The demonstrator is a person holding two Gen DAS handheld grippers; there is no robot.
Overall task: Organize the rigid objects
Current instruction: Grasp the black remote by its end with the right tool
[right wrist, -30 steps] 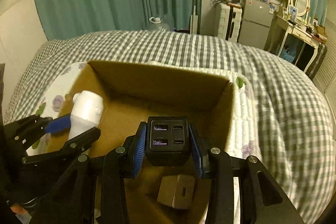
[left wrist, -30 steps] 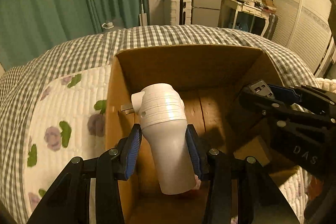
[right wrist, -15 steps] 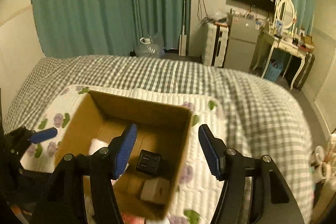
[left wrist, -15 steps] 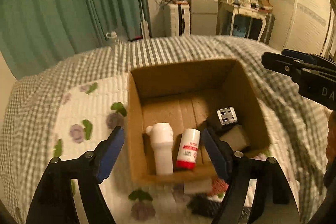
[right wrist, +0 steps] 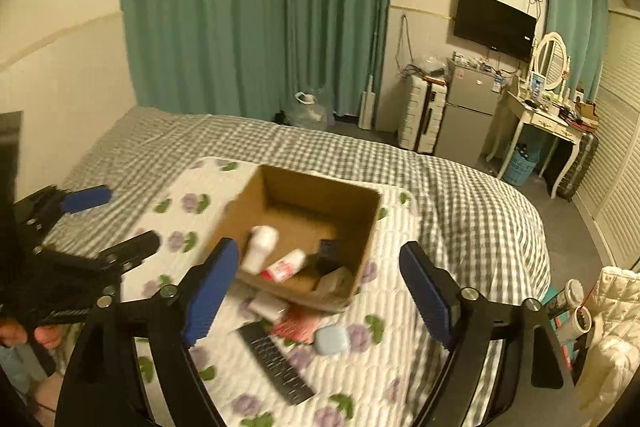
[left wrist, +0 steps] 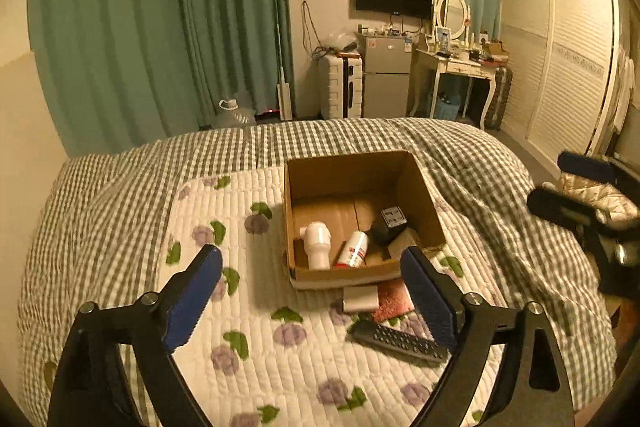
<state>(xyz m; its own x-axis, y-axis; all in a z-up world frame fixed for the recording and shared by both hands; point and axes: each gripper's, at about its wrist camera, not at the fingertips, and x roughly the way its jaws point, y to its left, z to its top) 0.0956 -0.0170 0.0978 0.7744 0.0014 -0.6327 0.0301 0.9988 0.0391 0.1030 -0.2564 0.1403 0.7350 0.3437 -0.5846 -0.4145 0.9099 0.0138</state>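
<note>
An open cardboard box [left wrist: 422, 187] [right wrist: 362, 227] sits on a flowered quilt on the bed. In it lie a white bottle [left wrist: 317, 245] [right wrist: 260, 243], a red-and-white tube [left wrist: 353, 248] [right wrist: 285, 265], a black charger cube [left wrist: 389, 225] [right wrist: 329, 255] and a tan block [left wrist: 404, 241]. In front of the box lie a black remote [left wrist: 396, 341] [right wrist: 276, 361], a small white case [left wrist: 360, 298], a red card [left wrist: 394, 301] [right wrist: 294, 325] and a pale blue case [right wrist: 331, 339]. My left gripper [left wrist: 316, 303] and right gripper [right wrist: 320, 299] are open, empty, raised back from the box.
The checked bedspread [left wrist: 480, 163] slopes off to the right. A white jacket [right wrist: 616, 327] and jars [right wrist: 576, 303] lie off the bed's right side. Curtains, a fridge [left wrist: 386, 83] and a dressing table [left wrist: 460, 67] stand across the room.
Both grippers let go of the white bottle and the black charger cube into the box, opened, and drew up and back from it. The loose things in front of the box came into view.
</note>
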